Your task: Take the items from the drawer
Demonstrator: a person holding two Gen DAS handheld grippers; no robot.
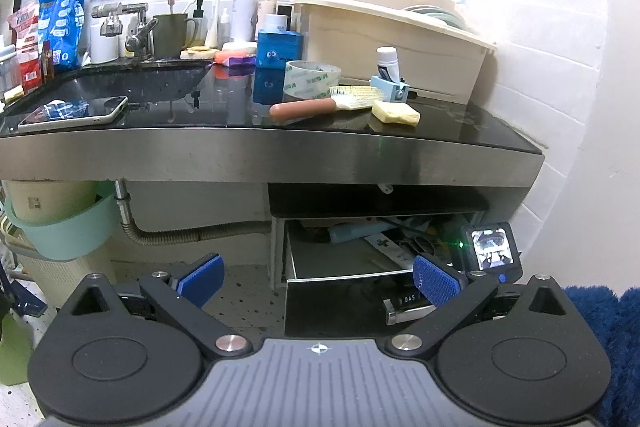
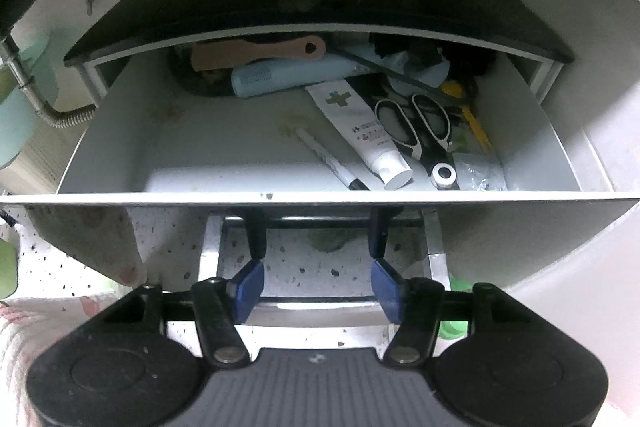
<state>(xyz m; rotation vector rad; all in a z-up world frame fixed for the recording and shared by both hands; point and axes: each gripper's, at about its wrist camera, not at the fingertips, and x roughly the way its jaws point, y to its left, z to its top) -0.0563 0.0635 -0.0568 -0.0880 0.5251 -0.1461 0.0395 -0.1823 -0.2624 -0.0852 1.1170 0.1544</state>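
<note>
Open drawer [image 2: 120, 155] holds scissors [image 2: 424, 131], tube [image 2: 360, 123], marker [image 2: 332, 159].

Home bathroom: sink [image 1: 132, 87], toiletries [image 1: 244, 3].

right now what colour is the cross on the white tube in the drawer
Green. The cross sits near the flat end of the white tube, clearest in the right wrist view.

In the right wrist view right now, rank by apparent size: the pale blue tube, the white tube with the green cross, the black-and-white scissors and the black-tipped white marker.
1. Pale blue tube
2. White tube with the green cross and black-and-white scissors: too alike to rank.
3. Black-tipped white marker, thinnest.
</note>
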